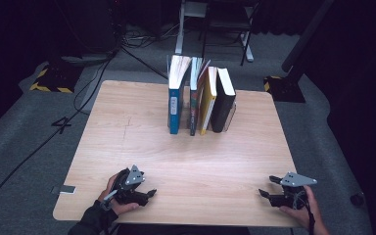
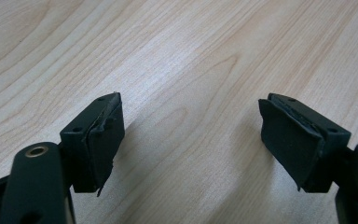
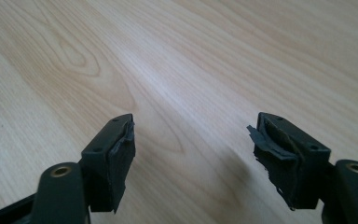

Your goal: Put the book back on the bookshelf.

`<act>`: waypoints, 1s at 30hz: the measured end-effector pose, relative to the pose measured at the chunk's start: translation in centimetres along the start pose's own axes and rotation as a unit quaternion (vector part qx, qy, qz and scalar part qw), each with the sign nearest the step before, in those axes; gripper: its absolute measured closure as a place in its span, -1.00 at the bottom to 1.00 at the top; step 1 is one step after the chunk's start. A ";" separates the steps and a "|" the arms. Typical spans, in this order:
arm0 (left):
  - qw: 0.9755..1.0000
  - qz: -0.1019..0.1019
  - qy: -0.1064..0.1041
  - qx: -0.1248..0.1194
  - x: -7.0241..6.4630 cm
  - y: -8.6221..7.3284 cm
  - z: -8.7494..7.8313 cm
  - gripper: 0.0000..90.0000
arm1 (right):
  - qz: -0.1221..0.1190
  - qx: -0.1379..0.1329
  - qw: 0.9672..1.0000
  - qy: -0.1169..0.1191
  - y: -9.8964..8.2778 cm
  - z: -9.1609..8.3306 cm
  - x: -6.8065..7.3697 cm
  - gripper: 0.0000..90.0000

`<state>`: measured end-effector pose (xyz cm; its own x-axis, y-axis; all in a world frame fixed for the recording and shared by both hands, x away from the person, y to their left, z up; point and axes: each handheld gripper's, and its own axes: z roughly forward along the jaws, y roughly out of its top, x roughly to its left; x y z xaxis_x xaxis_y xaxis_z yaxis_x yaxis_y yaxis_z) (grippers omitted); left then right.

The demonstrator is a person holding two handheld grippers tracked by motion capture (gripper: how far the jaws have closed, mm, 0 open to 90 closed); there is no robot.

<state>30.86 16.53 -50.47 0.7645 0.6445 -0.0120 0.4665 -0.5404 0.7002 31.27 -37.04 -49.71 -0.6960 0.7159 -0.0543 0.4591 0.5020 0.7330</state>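
Note:
Several books stand upright in a row at the back middle of the wooden table (image 1: 122, 142): a blue one (image 1: 175, 100), a dark one (image 1: 194, 98), a yellow one (image 1: 207, 100) and a black one (image 1: 223, 100). My left gripper (image 1: 148, 190) rests near the front left edge in a person's hand, well short of the books. Its jaws stand open over bare wood (image 2: 191, 135). My right gripper (image 1: 268, 186) sits low at the front right, also open with nothing between its pads (image 3: 193, 149).
A small grey tag (image 1: 67, 189) sticks out at the table's front left corner. Cables (image 1: 39, 147) run across the grey floor on the left. Stand bases with yellow-black stripes (image 1: 54, 81) and desk legs (image 1: 180, 34) lie beyond the table's far edge.

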 end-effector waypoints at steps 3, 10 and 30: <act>1.000 0.000 0.000 0.001 0.0 0.0 0.0 -0.51 | 0.029 -0.012 1.000 0.004 -1.2 -0.1 -0.6 -0.40; 1.000 0.000 0.000 0.000 0.0 0.0 0.0 -0.51 | 0.031 -0.011 0.999 0.002 -1.3 -0.2 -0.9 -0.42; 1.000 -0.001 0.000 0.000 0.0 0.0 0.0 -0.52 | 0.033 -0.009 0.999 0.001 -1.2 -0.1 -0.8 -0.46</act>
<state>30.85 16.56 -50.48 0.7633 0.6459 -0.0131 0.4682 -0.5391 0.7001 31.25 -38.29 -50.48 -0.6650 0.7468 -0.0045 0.4944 0.4448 0.7468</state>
